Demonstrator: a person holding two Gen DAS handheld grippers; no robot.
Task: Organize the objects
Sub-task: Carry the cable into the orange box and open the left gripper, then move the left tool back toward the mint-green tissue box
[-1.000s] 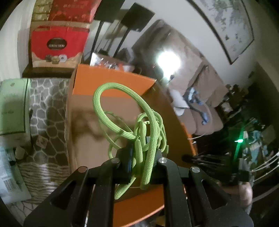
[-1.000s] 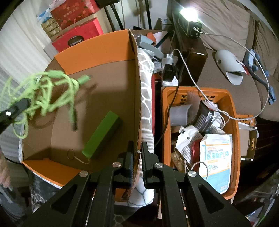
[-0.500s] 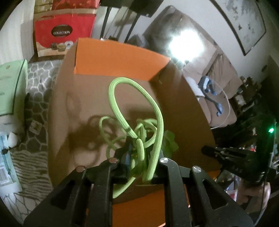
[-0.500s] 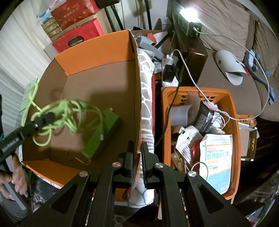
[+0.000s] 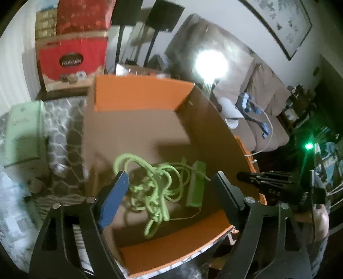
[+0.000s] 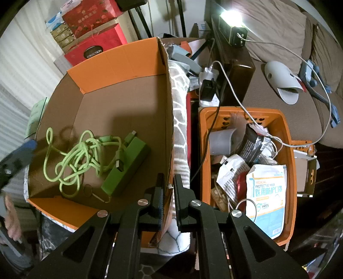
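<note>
While my left hand-held gripper [image 5: 169, 184] opens its jaws with nothing pinched, the green cable [image 6: 81, 156] lies loose below it on the cardboard box [image 6: 128, 90] floor, against the green block [image 6: 126, 165], and my right hand-held gripper [image 6: 169, 184] stays clamped on the box's right wall.

Living room, seen from two wrist views; brown sofa [image 5: 261, 111] along a pale wall [image 5: 225, 28]; framed picture [image 5: 285, 23] above it; bright lamp [image 6: 232, 16] glaring at the sofa's end; stacked red gift boxes [image 5: 72, 55] at upper left; grey-and-white patterned cloth [image 5: 57, 120] spread beneath.
</note>
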